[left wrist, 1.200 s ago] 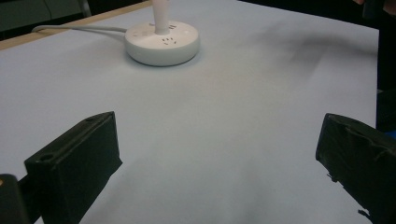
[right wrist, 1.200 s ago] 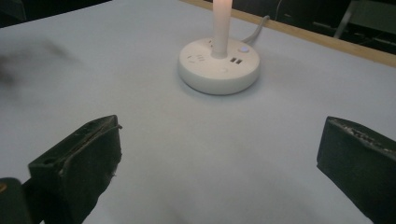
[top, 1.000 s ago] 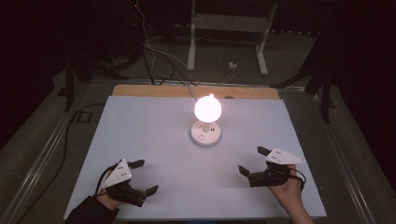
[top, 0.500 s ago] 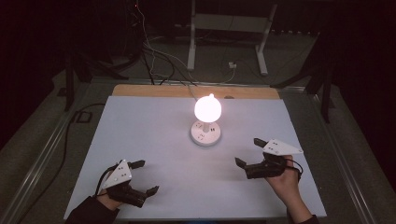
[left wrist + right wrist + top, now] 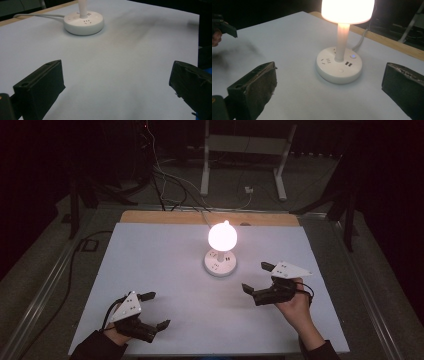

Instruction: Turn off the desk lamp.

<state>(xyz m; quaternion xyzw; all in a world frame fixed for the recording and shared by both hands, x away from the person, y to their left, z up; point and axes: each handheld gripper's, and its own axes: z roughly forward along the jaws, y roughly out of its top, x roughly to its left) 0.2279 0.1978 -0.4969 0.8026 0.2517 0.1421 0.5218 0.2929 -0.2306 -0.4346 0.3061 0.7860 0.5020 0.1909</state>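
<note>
Overhead, the lit lamp (image 5: pixel 221 247) stands mid-bench, at about eleven o'clock from my right tool (image 5: pixel 258 279), which is spread wide and holding nothing; my left tool (image 5: pixel 155 310) is likewise released, well apart at seven o'clock. Along my left tool, the lamp's base (image 5: pixel 83 22) sits far at twelve. Along my right tool, the stem (image 5: pixel 342 41) looks stiff and slim, the shade fragile, the base heavy; I'd grip the stem low.
</note>
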